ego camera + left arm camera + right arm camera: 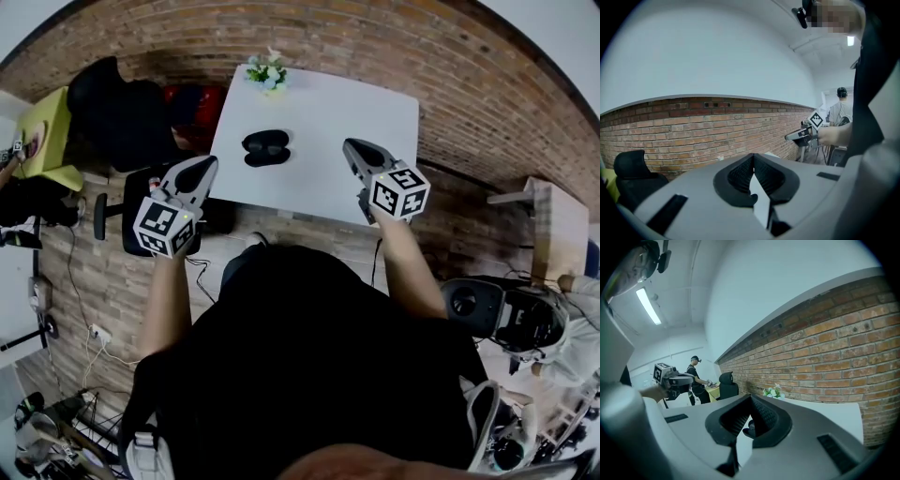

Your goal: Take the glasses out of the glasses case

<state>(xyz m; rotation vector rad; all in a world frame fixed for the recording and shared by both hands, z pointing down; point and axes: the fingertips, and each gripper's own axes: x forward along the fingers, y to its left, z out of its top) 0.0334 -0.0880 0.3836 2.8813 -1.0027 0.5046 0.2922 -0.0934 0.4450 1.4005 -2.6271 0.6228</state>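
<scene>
Brick wall (394,47) behind, white table (375,122) ahead of me, flowers (267,72) at its far edge. The dark glasses case (265,148) sits mid-table, left of centre; it's too small to tell whether it's open or whether the glasses show. My left gripper (208,161) and right gripper (349,145) hover short of the table, each with jaws closed tip to tip and holding nothing. Risk: going in closed would likely shove the case across the smooth top. If it isn't pinned, it may slide or flip.
</scene>
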